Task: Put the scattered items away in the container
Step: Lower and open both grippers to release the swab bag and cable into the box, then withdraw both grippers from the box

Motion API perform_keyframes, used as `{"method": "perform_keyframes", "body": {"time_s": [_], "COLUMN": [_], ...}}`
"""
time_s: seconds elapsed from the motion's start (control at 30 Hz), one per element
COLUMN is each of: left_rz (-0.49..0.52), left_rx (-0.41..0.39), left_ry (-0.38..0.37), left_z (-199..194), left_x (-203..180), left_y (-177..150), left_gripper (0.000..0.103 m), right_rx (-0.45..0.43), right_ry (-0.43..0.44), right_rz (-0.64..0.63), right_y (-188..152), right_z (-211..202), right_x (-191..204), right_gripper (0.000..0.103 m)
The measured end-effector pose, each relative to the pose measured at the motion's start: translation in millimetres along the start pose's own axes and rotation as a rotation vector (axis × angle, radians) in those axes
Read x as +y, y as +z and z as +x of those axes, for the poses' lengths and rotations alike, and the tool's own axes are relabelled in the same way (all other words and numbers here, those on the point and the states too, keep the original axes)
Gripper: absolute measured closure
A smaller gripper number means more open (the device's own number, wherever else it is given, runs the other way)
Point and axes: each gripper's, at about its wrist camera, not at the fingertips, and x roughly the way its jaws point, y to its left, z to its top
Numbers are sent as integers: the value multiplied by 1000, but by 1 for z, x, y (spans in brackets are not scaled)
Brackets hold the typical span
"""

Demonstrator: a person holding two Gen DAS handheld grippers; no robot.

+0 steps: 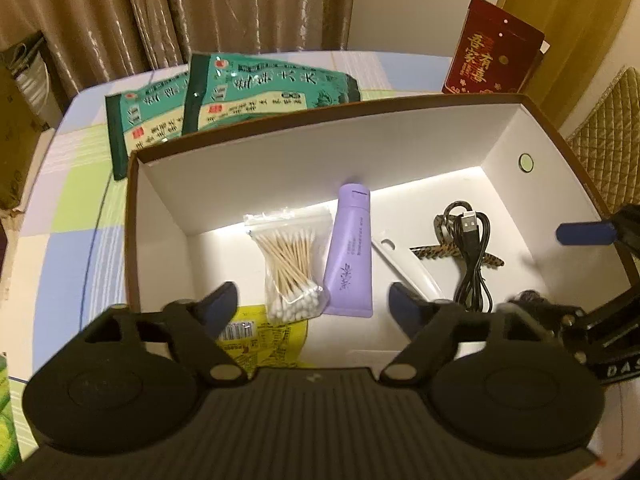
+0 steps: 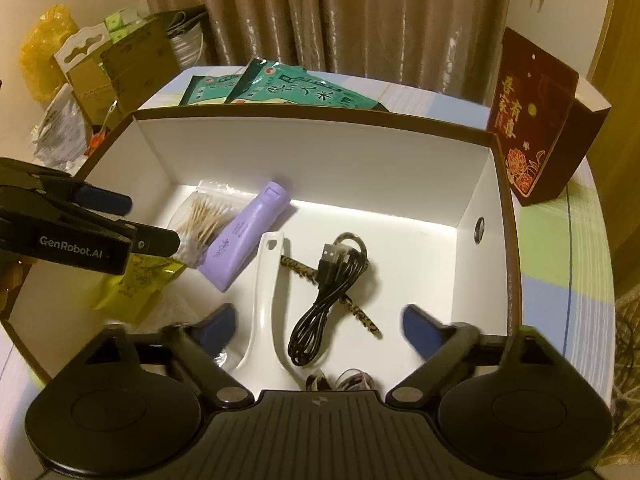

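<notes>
Purple tube (image 1: 349,254) beyond left gripper (image 1: 312,304) fingers (image 1: 218,303)

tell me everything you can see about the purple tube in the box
The purple tube is a soft, lavender squeeze tube, plastic by the look, with a flip cap of the same colour and small printed text down its face. It lies flat on the white floor of the box, cap toward the far wall, crimped end nearer the cameras. The bag of cotton swabs lies against one side, and a white spoon lies close on the other.
</notes>
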Motion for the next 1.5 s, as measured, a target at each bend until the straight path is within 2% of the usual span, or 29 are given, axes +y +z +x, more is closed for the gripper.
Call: {"method": "perform_keyframes", "body": {"time_s": [0.17, 0.53, 0.83, 1.2, 1.37, 1.5], "left_rz": [16, 20, 47, 62, 33, 4], "left_rx": [-18, -67, -122, -170, -162, -128], "left_ry": [-20, -56, -71, -102, -150, -190], "left_z": [-11, -42, -80, -133, -146, -145], "left_x": [-6, -14, -20, -23, -15, -12], "left_y": [-2, -6, -23, -69, -97, -120], "left_gripper": [19, 19, 19, 20, 22, 23], "right_rx": [-12, -55, -113, -198, -210, -183], "right_ry": [-6, -39, -62, -86, -106, -145], "right_rz": [-15, -29, -26, 7, 44, 82], "right_y": [-3, -8, -21, -51, -78, -105], "right_z": [-5, -26, -56, -99, -116, -118], "right_x": [4, 9, 15, 20, 15, 8], "right_gripper": [2, 2, 2, 2, 2, 2]}}
